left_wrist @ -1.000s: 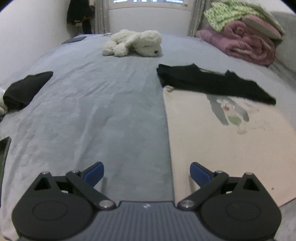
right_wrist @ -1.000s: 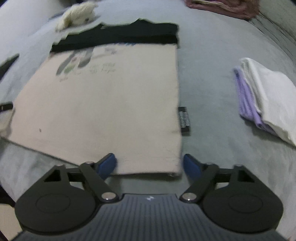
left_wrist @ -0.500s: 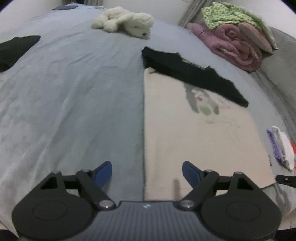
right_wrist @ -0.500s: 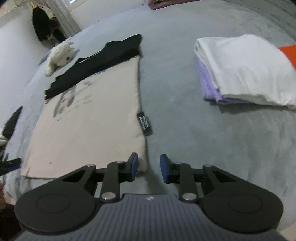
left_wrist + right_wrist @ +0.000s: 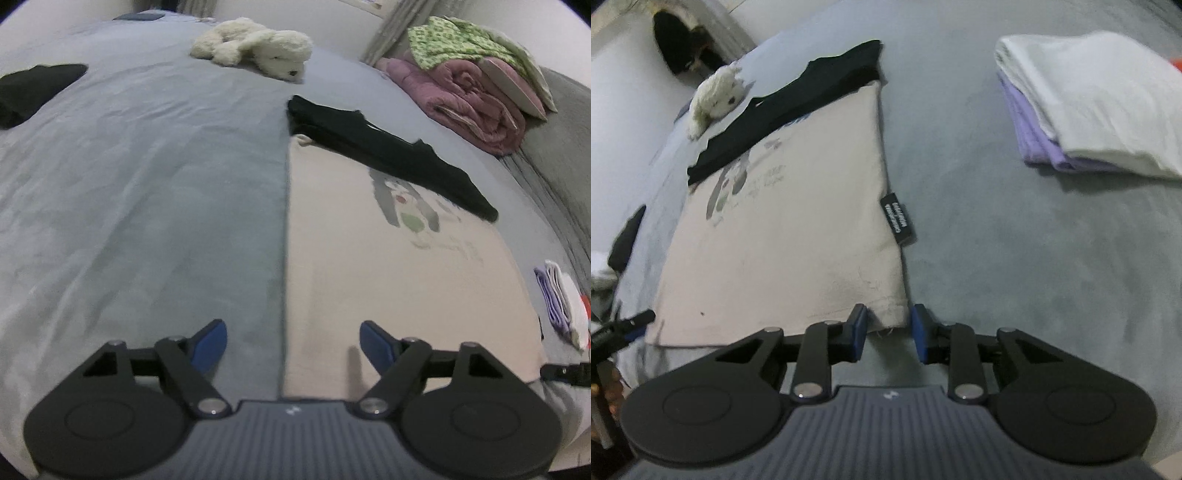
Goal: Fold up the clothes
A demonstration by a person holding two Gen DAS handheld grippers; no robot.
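Bare grey bedspread [image 5: 147, 192] stretches wide to the left of the left gripper [image 5: 293, 338], whose jaws stand spread wide and empty, straddling the left edge of the beige shirt [image 5: 369, 266] lying flat ahead. The right gripper [image 5: 888, 326], partly open and empty, brackets the shirt's near right corner. Only the right view shows the shirt's black label [image 5: 898, 224] and the folded stack [image 5: 1089, 99] fully, well apart rightward.

A grey bed [image 5: 147, 192] spreads before me, a beige shirt [image 5: 388, 277] flat on it with black sleeves folded. A white plush dog [image 5: 255, 46], pink quilts [image 5: 461, 99] and folded white-and-lilac laundry [image 5: 1089, 99] lie around it.
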